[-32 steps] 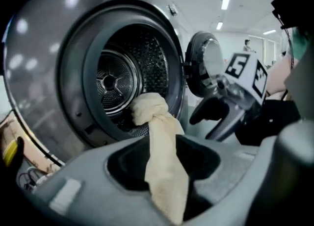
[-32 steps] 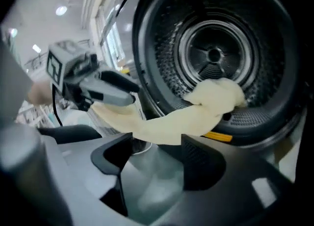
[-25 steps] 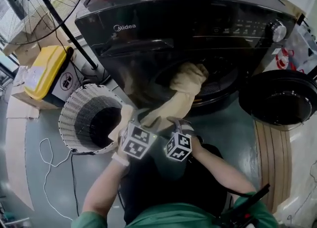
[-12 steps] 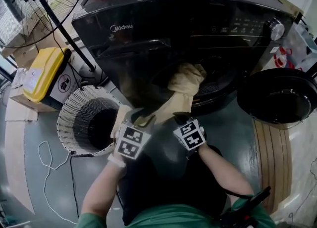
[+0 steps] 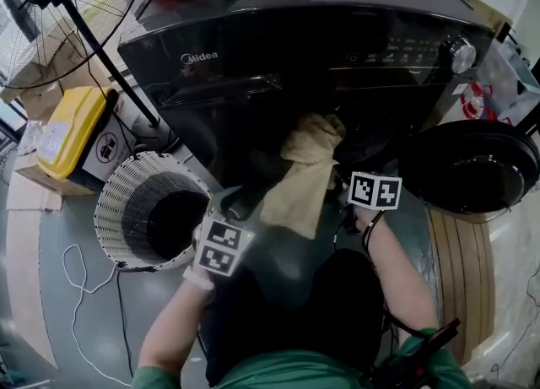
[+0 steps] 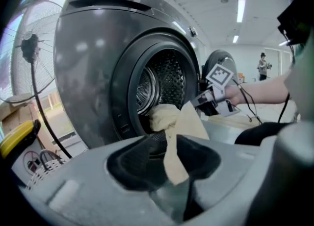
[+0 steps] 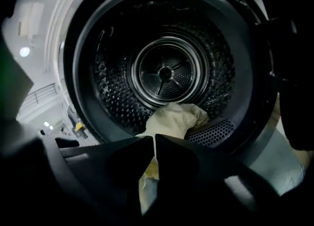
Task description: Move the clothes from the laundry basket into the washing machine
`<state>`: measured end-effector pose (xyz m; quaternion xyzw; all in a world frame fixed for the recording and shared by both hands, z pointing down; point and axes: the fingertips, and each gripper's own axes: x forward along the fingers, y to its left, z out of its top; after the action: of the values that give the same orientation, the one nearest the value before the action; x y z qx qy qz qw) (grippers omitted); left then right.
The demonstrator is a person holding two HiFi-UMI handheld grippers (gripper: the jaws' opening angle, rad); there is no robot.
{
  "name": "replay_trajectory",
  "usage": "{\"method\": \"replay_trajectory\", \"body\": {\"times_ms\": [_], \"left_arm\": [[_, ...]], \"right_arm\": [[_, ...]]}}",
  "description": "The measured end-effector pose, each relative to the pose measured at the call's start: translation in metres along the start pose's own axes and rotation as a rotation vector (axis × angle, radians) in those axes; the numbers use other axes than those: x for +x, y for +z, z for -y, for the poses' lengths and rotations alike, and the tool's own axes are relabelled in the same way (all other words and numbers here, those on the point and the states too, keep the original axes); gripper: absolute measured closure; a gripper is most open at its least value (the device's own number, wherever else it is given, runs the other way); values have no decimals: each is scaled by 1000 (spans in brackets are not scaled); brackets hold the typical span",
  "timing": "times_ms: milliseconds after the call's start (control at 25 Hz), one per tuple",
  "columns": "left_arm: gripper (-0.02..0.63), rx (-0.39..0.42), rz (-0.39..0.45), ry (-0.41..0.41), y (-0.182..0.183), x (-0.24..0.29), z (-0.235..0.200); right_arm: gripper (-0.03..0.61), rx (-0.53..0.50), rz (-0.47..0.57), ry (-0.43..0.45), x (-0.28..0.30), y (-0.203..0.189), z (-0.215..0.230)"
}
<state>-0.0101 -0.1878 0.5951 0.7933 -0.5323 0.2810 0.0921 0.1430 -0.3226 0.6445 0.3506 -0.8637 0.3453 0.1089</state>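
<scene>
1. Laundry basket [image 5: 114, 202]: left of washing machine [image 5: 278, 50].
2. Left gripper [image 6: 169, 163]: jaws narrowly apart, pinching the beige cloth [image 5: 305, 180] at its lower end.
3. Beige cloth: upper end inside the drum [image 7: 164, 73], rest hanging out.
4. Right gripper [image 7: 153, 154]: jaws closed together, empty, right of the cloth.

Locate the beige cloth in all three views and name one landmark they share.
Head view: cloth at centre, hanging from the drum mouth toward the left hand-held gripper.
Left gripper view: cloth at centre, draped from the drum mouth down between the jaws.
Right gripper view: cloth at lower centre, on the drum's lip just above the jaws.
Shared landmark: the washing machine's round drum mouth.
</scene>
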Motion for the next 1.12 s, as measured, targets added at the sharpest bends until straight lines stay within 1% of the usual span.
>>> {"method": "replay_trajectory", "body": {"times_ms": [120,200,320,400,480,560,600,680,720,760,800,880,960,1040,1120], "left_arm": [[437,-20,7,7,0,-5,-2],[437,-25,10,17,-1,-9,-4],[437,-23,11,30,-1,-14,-7],[437,-21,13,39,-2,-18,-8],[437,-26,13,45,-4,-21,-9],[437,-28,5,47,-9,-22,-8],[437,-27,0,47,-11,-22,-6],[437,-22,-12,43,-15,-21,-4],[437,-20,-17,42,-17,-20,-3],[437,-19,-20,42,-18,-19,-4],[437,-20,-21,43,-18,-17,-5],[437,-24,-18,40,-18,-12,-5],[439,-28,-16,30,-18,-7,-2],[439,-39,-14,20,-19,-2,1],[439,-54,-12,12,-20,3,4]], "right_arm": [[574,137,43,-12,1,29,19],[574,196,82,-10,3,48,26],[574,222,157,14,9,81,28],[574,186,197,23,16,101,27],[571,94,203,18,28,113,24],[561,-51,137,-29,45,107,27],[523,-125,83,-65,54,98,32],[419,-252,-17,-125,64,77,41],[369,-302,-45,-143,65,70,43],[334,-342,-58,-151,63,64,44],[315,-373,-63,-147,59,61,42],[297,-428,-75,-105,50,51,35],[290,-520,-122,-63,42,32,29],[290,-616,-186,-63,38,7,28],[279,-674,-243,-78,43,-18,32]]}}
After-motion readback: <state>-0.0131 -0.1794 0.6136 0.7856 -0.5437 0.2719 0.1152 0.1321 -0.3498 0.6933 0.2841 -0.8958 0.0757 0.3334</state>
